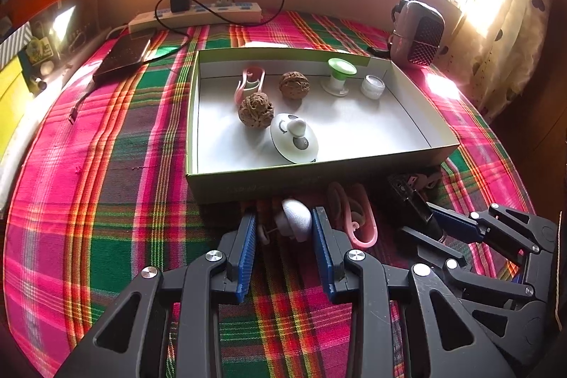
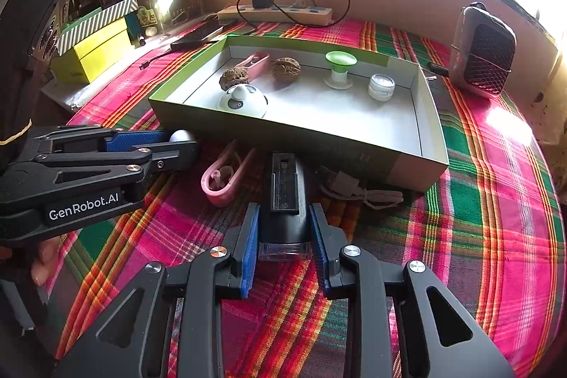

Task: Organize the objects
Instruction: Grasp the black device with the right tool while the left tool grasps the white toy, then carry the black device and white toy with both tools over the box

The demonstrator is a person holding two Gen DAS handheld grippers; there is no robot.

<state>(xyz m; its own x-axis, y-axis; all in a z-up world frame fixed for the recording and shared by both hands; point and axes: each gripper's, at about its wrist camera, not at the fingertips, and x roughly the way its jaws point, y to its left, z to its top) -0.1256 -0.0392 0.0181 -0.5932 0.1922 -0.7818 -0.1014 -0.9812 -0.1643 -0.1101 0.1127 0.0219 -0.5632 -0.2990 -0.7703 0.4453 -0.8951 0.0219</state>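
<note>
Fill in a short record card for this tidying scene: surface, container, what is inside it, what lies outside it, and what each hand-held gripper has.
surface: plaid cloth
container: open shallow box
inside: two walnuts, pink clip, green-topped spool, small jar, white round gadget
outside: pink clip, grey cable
left hand-held gripper: shut on white round object
right hand-held gripper: shut on black device
</note>
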